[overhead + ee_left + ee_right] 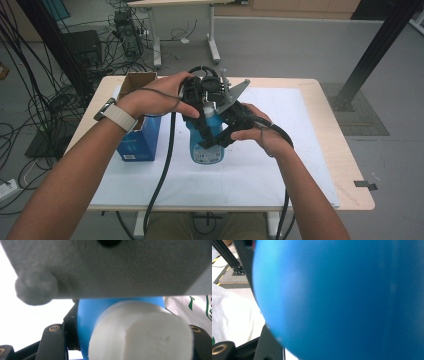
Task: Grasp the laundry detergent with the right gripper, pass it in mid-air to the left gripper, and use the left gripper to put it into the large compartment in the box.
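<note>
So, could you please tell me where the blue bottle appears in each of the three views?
High view: the blue bottle stands mid-table on the white sheet, gripped by both grippers.
Left gripper view: the bottle's blue shoulder sits at lower centre, behind its white cap.
Right gripper view: its blue body covers most of the picture, very close.
Shared landmark: the white sheet, at left in both gripper views.

Both grippers crowd the blue bottle (206, 142), so between their fingers nothing else could pass. Just left of the left gripper (196, 107) stands a blue box (141, 140), blocking that side. Right of the right gripper (231, 127) the white sheet (290, 150) lies bare.
</note>
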